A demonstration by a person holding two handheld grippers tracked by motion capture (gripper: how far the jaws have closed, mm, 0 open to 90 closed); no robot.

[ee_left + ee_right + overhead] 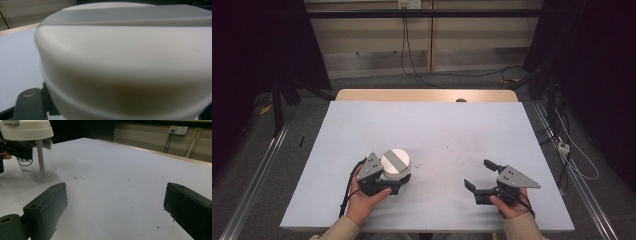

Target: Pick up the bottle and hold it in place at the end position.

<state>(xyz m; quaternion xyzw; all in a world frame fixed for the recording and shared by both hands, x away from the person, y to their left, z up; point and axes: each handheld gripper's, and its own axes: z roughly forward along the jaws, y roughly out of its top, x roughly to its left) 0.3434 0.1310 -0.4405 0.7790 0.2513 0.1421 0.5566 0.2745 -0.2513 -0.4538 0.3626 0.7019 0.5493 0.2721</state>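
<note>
A clear jar with a white lid (395, 162) crossed by a grey stripe stands on the pale table (427, 125) at the front left. My left gripper (395, 182) is shut on the jar just under the lid, held by a hand. In the left gripper view the lid (125, 50) looms close and one black finger (28, 105) shows at the bottom left. In the right gripper view the jar (35, 157) stands upright at the far left, with a white stem inside. My right gripper (479, 174) (117, 207) rests open at the front right, with nothing between its fingers.
A wooden table edge (427, 95) runs along the back of the pale surface. Cables (412, 70) lie on the floor beyond it, and a wall socket (178, 130) sits behind. Metal rails (257, 175) flank the table. Small dark marks (78, 178) dot the middle.
</note>
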